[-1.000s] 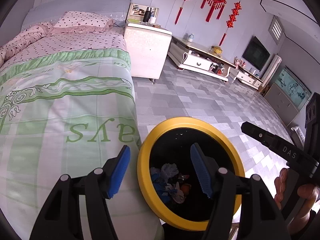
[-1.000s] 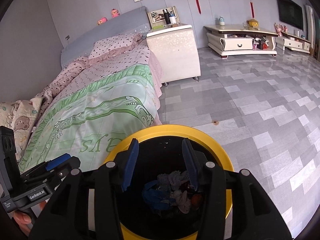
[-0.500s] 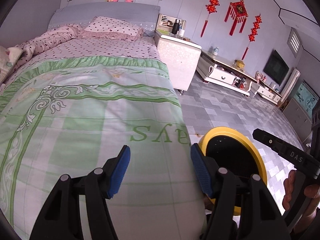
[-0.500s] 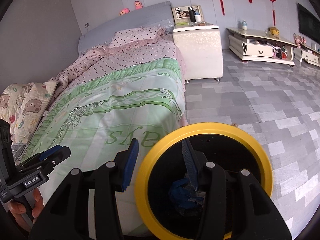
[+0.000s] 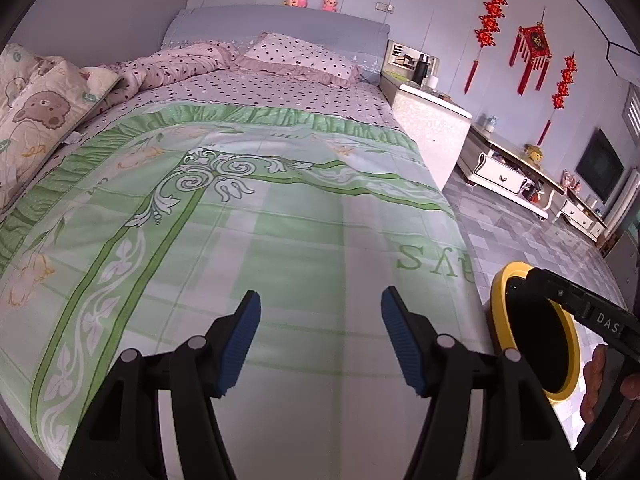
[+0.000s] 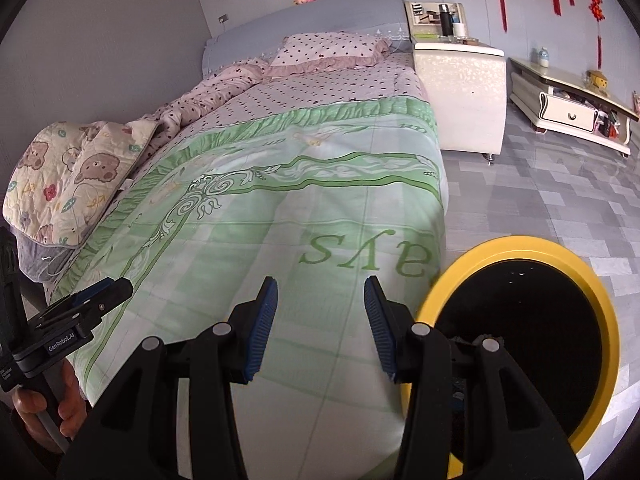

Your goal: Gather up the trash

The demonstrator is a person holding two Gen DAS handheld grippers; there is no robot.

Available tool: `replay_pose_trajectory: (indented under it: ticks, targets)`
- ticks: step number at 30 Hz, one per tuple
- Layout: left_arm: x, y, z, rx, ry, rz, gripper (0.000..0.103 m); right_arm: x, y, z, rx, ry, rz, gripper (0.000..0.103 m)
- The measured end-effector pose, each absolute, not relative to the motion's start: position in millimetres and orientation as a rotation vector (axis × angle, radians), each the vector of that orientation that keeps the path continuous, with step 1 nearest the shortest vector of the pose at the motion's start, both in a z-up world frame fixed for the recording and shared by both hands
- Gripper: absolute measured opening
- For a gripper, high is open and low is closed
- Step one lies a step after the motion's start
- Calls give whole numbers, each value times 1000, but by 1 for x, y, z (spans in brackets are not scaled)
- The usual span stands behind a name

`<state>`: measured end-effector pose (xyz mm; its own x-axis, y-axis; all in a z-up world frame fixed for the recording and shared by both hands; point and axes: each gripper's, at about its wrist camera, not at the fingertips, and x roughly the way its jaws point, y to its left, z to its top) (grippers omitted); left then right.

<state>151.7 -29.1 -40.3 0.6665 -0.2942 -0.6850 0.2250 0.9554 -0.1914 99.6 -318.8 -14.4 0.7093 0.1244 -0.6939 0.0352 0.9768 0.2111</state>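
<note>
Left wrist view: the left gripper [image 5: 320, 336] hangs over the green-and-white patterned bedspread [image 5: 256, 240] with its 2 blue-padded fingers spread apart and nothing between them. Green letters on the cover, seen upside down, read roughly "ays", the first part running off the bed's edge. At the right, the round black trash bin with a yellow rim [image 5: 498, 312] stands on the grey tiled floor [image 5: 532, 236] just beside the bed; the right gripper's black body, printed "DAS", crosses its mouth, so its contents are hidden. Far back lie 1 pink dotted pillow [image 5: 296, 56] and 2 small pink toys on the headboard; 3 red hanging ornaments [image 5: 532, 52] decorate the wall, their writing too small to read. A white bedside cabinet [image 5: 432, 128] stands right of the bed.

Right wrist view: the right gripper [image 6: 320, 320] also hovers over the bedspread, fingers released and empty. The bin sits near right, its lower edge cut off by the frame; a dark crumpled scrap shows inside, hard to identify. At the left, the left gripper carries a "GenRobot.AI" label. A bear-print quilt [image 6: 68, 176] is bunched at the bed's left side.
</note>
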Motion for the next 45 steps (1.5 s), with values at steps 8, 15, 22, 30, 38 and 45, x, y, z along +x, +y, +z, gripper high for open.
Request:
replay_pose_trajectory:
  ticks: [8,15,22,30,38,45]
  targets:
    - [137,12,-48,-107,781,-233,60,95,-281,-22,183,800,93,43]
    - [115,30,-36,-124,741,-222,71,76,-267,-13,161,773,67,59]
    - [86,35,-17,-129,668,-220,89,50,-261,1,136,724,41,86]
    - [49,35,1,-142,576,-221,95,17,-258,14,129,656,-17,95]
    - [15,23,24,-112,513,-210,95,-9,-255,23,117,617,-54,95]
    - [-4,12,38,-86,474,-208,95,-24,-256,26,123,581,-79,95]
